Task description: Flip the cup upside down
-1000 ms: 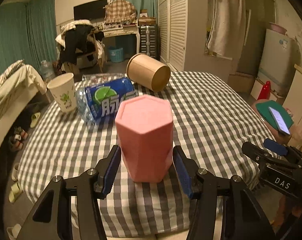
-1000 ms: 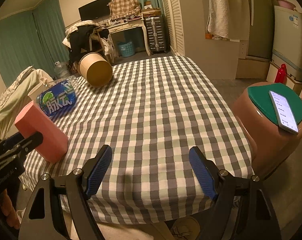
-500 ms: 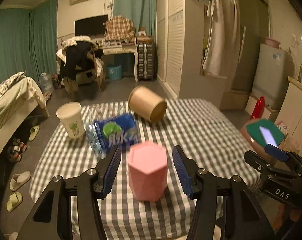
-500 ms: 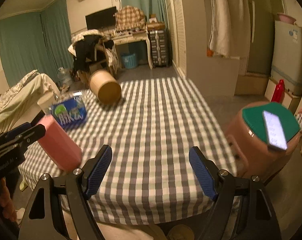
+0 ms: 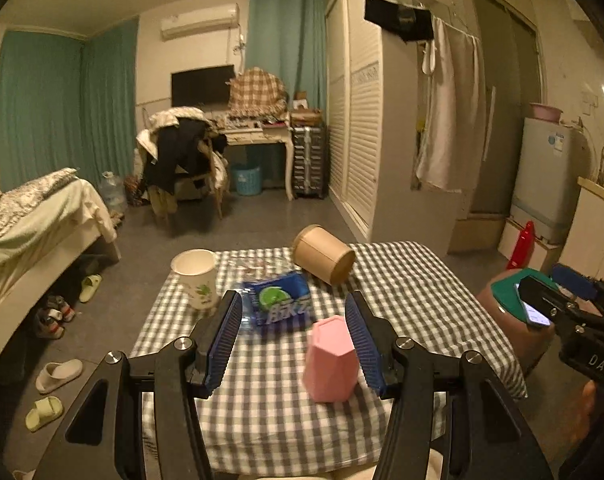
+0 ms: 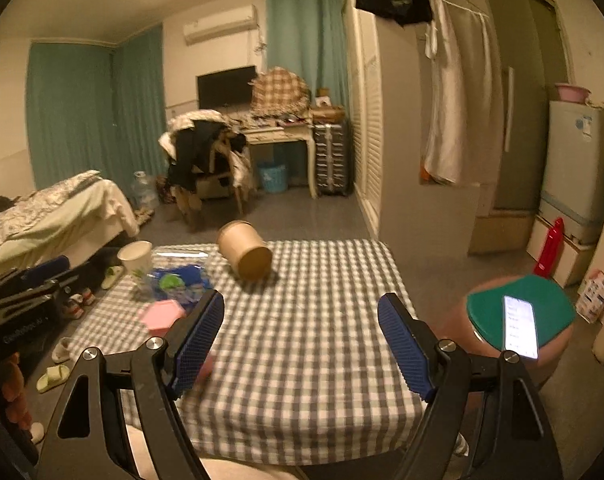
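A pink faceted cup (image 5: 332,360) stands upside down near the front edge of the checked table (image 5: 414,304). It also shows in the right wrist view (image 6: 161,316), partly behind my left finger. My left gripper (image 5: 295,340) is open and empty, pulled back above and in front of the cup, apart from it. My right gripper (image 6: 302,344) is open and empty, raised over the table's front right part.
A brown paper cup (image 5: 324,254) lies on its side at the back. A white paper cup (image 5: 195,278) stands at the back left beside a blue-labelled bottle (image 5: 277,304) lying down. A stool with a green lid and phone (image 6: 520,324) stands right of the table.
Both grippers have drawn back and risen away from the table. The pink cup, once between my left fingers, now stands free and looks smaller.
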The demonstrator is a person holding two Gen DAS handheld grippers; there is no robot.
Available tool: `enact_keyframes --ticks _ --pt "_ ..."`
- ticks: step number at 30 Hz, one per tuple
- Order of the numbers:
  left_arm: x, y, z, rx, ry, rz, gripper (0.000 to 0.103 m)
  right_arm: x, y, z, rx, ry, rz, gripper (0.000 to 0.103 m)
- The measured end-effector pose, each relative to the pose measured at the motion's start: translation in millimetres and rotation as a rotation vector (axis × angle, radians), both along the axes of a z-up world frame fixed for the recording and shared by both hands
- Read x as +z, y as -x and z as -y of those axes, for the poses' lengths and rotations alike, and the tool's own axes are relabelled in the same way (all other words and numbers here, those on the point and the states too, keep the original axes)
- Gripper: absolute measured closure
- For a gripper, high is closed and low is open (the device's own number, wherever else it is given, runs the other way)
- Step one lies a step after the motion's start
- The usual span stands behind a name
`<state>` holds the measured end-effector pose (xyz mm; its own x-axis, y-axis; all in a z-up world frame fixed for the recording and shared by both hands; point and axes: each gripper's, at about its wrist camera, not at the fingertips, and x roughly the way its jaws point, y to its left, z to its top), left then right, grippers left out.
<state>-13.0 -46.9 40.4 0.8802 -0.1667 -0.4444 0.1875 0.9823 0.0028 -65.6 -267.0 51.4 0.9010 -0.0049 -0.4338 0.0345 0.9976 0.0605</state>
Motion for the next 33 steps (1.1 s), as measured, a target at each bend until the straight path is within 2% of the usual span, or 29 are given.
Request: enact_keyframes --ticks 4,6,8,11,15,16,17,18,22,33 --pt "-4.6 14.7 -14.1 0.045 0.015 0.014 0.041 1.9 10.6 -19.0 0.043 0.028 0.030 0.024" --pt "-9.5 19.8 -17.4 0.068 0.020 0.022 0.030 -2.5 15.3 -28.4 0.066 0.035 0.036 0.024" --pt "-14.4 24.0 -19.5 0.089 0.018 0.034 0.023 -7.6 17.3 -35.8 0.082 0.033 0.027 0.023" --pt "-20.3 27.6 -20.5 0.094 0.016 0.031 0.022 -15.5 19.4 -46.0 0.107 0.038 0.029 0.014" --pt "-25.5 30.4 -22.7 0.101 0.010 0.023 0.021 -24.4 16.8 -49.6 0.101 0.037 0.018 0.013" --pt "-26.1 31.5 -24.0 0.104 0.012 0.021 0.018 -25.7 14.5 -49.0 0.097 0.036 0.012 0.011" --pt "-27.1 31.8 -24.6 0.110 0.014 0.019 0.006 -27.6 13.0 -47.8 0.086 0.034 0.007 0.010" --pt "-27.7 32.8 -25.0 0.117 0.019 0.027 0.000 -29.0 13.2 -46.6 0.080 0.033 0.006 0.008" --pt "-28.6 34.8 -25.1 0.117 0.028 0.042 0.000 -32.0 11.3 -41.1 0.053 0.030 0.005 0.000" --pt "-38.4 30.1 -24.8 0.131 0.021 0.007 0.000 -38.6 9.6 -35.9 0.025 0.030 0.011 0.000"
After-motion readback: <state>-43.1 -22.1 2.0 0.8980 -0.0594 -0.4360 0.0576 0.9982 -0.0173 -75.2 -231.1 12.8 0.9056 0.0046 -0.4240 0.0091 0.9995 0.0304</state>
